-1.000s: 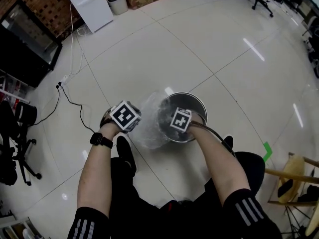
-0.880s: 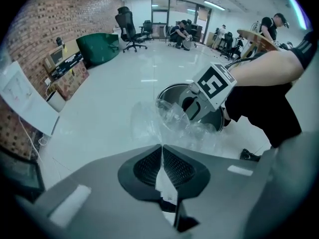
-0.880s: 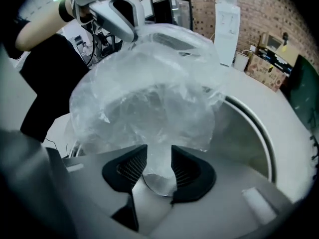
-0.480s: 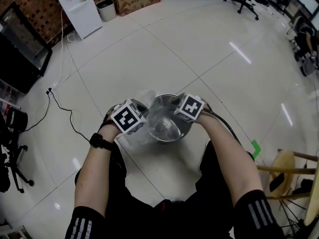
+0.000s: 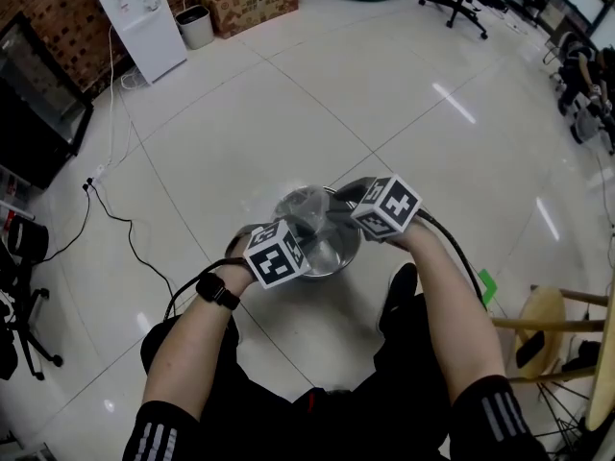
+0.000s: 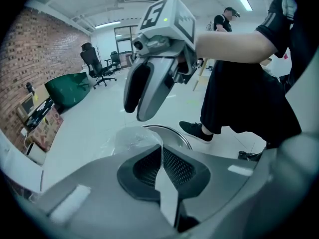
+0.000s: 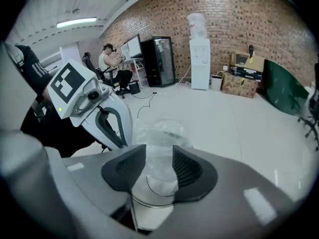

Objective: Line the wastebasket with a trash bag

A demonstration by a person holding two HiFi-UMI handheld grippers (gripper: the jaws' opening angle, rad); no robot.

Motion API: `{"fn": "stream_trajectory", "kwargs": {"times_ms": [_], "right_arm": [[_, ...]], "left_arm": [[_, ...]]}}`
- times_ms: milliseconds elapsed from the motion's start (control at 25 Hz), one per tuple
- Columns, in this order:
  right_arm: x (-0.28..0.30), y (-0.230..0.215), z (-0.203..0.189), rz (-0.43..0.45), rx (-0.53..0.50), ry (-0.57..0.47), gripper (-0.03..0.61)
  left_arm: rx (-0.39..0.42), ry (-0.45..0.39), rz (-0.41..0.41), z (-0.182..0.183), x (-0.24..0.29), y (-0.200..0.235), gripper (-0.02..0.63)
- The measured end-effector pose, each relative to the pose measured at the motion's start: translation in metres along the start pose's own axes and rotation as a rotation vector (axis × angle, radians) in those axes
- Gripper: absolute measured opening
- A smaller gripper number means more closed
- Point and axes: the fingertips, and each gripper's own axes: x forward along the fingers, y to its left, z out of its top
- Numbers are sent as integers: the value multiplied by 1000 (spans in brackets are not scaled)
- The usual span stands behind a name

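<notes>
Tile floor (image 5: 288, 94), steel wastebasket (image 5: 338, 250) sitting on it, trash bag (image 5: 303, 205) bunched just above: left gripper (image 6: 160, 151) jaws pinch its film, right gripper (image 7: 159, 156) jaws, just opening, half-wide around a wad, probably to spread the mouth.

Head view stares steeply down on the bin (image 5: 332, 250) from above. Both gripper views hang close over the bin, facing each other across it; all three share its rim and the bag (image 5: 303, 205).
</notes>
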Motion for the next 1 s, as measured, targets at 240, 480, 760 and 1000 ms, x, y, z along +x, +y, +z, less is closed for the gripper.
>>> {"fn": "stream_trajectory", "kwargs": {"times_ms": [240,480,760,1000], "right_arm": [[4,18,-37,81,-394,235,239],[23,22,-43,62,-595,239,259],[25,23,-55,73,-580,301,8],[11,5,-75,45,-541,371,8]], "left_arm": [[74,3,-80,9,16,-28,12],[81,-7,-98,9,17,-30,18],[124,32,-40,0,2,-17,125],[102,61,63,-21,-43,17,146]]}}
